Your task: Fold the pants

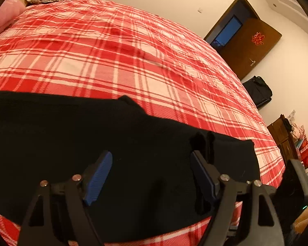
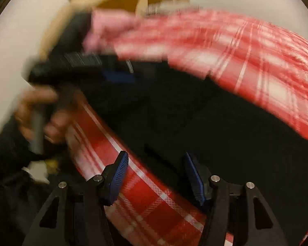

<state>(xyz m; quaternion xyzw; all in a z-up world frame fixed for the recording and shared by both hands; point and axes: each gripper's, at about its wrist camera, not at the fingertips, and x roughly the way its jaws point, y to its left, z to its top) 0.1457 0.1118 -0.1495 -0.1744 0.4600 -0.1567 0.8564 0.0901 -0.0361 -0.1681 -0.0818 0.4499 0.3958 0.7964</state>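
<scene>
The black pants point(image 1: 92, 153) lie spread on the bed point(image 1: 123, 47), over its red-and-white plaid cover, filling the lower half of the left wrist view from 9 o'clock round to about 4 o'clock, with a folded or bunched edge rising near 1 o'clock of the left claw point(image 1: 151, 176). That claw is released: its blue pads point(image 1: 98, 176) stand wide apart above the dark cloth, holding nothing. The right wrist view is badly smeared by motion, but the right claw point(image 2: 154, 174) is also spread with nothing between its pads, one finger over the plaid cover and the other over the pants point(image 2: 195, 123). At about 10 o'clock in that view a hand point(image 2: 37, 112) in a dark sleeve grips the handle of the other tool. Whether the cloth already carries one fold cannot be told, since the black shows no seams. This looks like an approach between grasps. The next move likely calls for each claw to settle on an edge or corner of the pants, close on a single layered edge, then lift and carry it across evenly so the fabric lands flat without dragging the cover beneath.
</scene>
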